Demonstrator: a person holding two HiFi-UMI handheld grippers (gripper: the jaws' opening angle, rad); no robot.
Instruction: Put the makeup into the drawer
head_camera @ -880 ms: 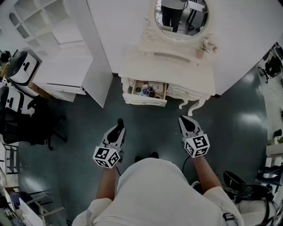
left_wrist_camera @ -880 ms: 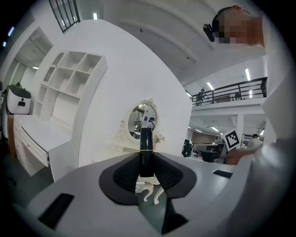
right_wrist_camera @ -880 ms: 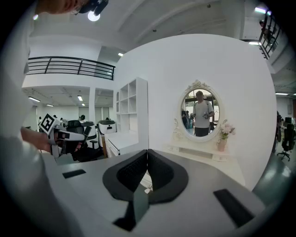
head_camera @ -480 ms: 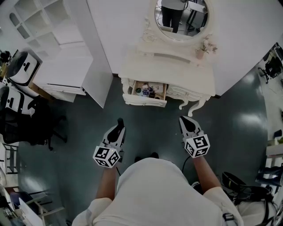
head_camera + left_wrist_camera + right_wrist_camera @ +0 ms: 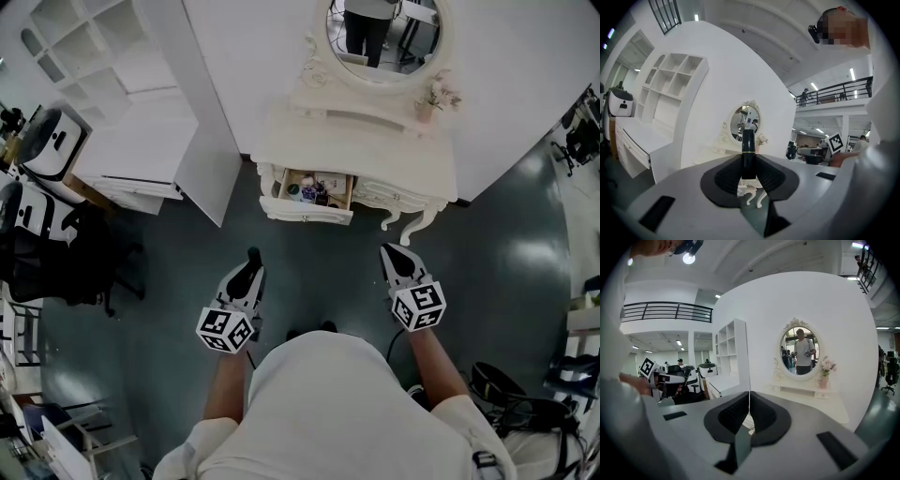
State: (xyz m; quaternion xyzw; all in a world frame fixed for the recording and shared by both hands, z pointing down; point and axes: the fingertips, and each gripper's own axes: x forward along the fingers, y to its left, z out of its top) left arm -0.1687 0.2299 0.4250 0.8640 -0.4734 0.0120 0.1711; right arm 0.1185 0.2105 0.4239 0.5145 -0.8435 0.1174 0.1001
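A black makeup tube (image 5: 748,149) with a thin gold band stands upright between the pads of my left gripper (image 5: 748,164), which is shut on it. In the head view the left gripper (image 5: 252,260) is held over the dark floor, well short of the vanity's open drawer (image 5: 307,214), where several small items lie. My right gripper (image 5: 390,253) hovers at the same distance to the right. Its pads (image 5: 759,409) meet with nothing between them, so the right gripper (image 5: 749,405) is shut and holds nothing.
The cream vanity table (image 5: 375,150) carries an oval mirror (image 5: 380,37) and a small flower vase (image 5: 425,111). A white shelf unit and desk (image 5: 131,141) stand to the left, with black chairs (image 5: 47,258) beyond. Dark floor (image 5: 319,272) lies between me and the drawer.
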